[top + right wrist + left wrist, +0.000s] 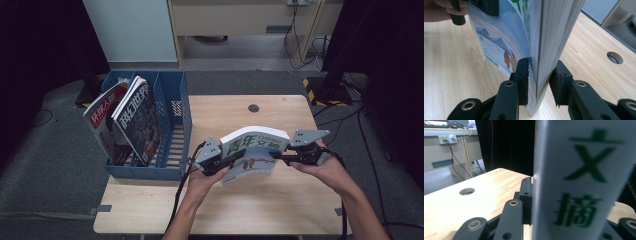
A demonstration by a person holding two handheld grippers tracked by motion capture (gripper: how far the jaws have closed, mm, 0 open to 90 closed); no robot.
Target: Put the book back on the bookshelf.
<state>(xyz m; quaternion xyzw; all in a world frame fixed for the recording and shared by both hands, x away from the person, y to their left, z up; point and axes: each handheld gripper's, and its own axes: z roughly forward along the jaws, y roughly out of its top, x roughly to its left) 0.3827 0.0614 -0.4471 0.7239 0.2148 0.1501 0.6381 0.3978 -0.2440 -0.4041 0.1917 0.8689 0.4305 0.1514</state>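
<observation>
Thick book (254, 150) upright between both grippers — left gripper (227, 161), right gripper (281, 156) — jaws clamping opposite edges

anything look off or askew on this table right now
Mostly tidy. The two magazines in the blue file rack lean sideways rather than upright, and the front cover of the thick book bows away from the pages near the right hand-held gripper.

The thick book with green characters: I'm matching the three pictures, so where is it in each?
High view: book right of centre, between the two grippers.
Left gripper view: white spine fills the right half.
Right gripper view: page edge upright at centre.
Shared landmark: the tabletop's round hole.
</observation>
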